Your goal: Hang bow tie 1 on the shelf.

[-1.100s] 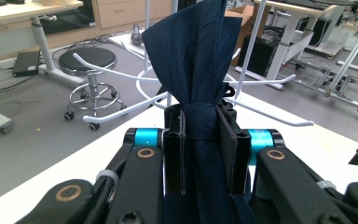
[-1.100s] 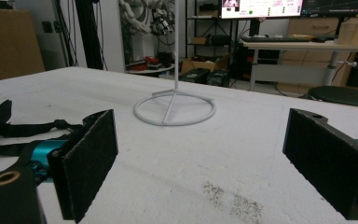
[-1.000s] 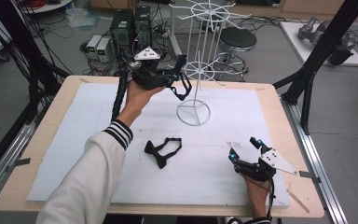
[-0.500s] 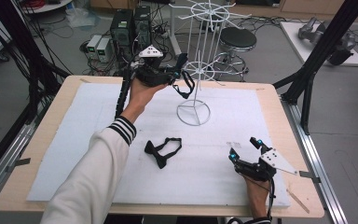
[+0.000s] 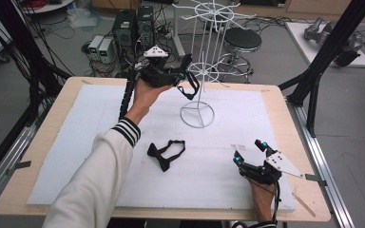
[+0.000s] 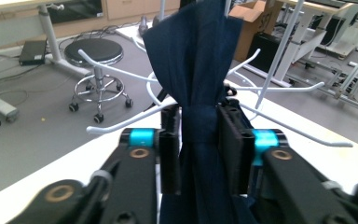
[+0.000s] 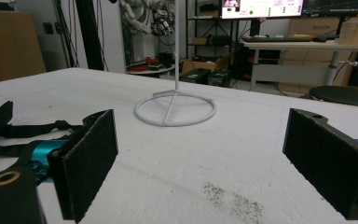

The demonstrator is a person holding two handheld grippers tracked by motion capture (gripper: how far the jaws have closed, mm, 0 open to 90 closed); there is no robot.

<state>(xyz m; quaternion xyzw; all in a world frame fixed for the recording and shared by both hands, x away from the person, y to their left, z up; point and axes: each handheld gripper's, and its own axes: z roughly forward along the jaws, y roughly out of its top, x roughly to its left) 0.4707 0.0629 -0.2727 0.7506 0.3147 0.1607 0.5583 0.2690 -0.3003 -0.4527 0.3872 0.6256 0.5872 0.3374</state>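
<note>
I've got the left gripper (image 5: 183, 76) clamped on a navy bow tie (image 6: 198, 70) up by the white rack (image 5: 204, 71) near the table's far edge (right gripper (image 5: 252, 156) wide open, empty). Next, I guess, hook its strap over an arm.

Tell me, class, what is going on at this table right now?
A person works with a gripper in each hand. The left gripper is shut on a dark bow tie, holding it up beside the lower arms of the white wire rack. A second bow tie lies flat on the white table cover. The right gripper rests open near the front right edge, holding nothing.
</note>
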